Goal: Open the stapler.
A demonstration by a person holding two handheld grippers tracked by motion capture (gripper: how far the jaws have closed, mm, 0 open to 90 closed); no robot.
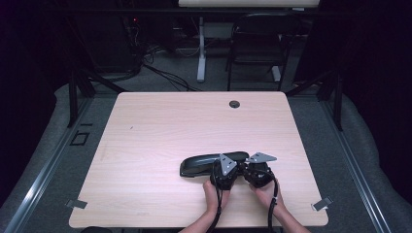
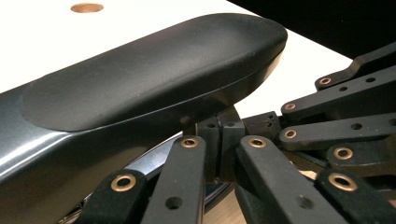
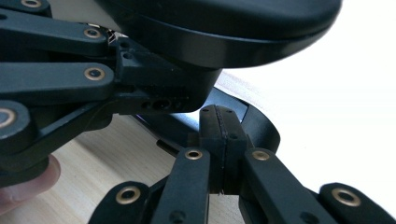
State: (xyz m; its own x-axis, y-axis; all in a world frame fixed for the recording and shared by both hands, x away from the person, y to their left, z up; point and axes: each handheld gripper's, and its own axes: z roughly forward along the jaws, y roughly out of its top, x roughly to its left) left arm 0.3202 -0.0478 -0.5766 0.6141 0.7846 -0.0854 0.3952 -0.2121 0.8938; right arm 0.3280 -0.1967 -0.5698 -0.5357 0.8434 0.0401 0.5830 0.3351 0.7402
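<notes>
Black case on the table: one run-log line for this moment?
object: black case on table | left gripper: shut, at case | right gripper: shut, at case

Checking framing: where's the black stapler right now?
High view: the stapler lies on the table's near half, right of centre, its right end meeting both grippers, left and right.

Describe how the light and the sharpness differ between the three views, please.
High view: dim room, evenly lit table, black case sharp. Left gripper view: tabletop washed out to white, soft sheen on the case. Right gripper view: background blown out at the right, case edge blurred from closeness.
</notes>
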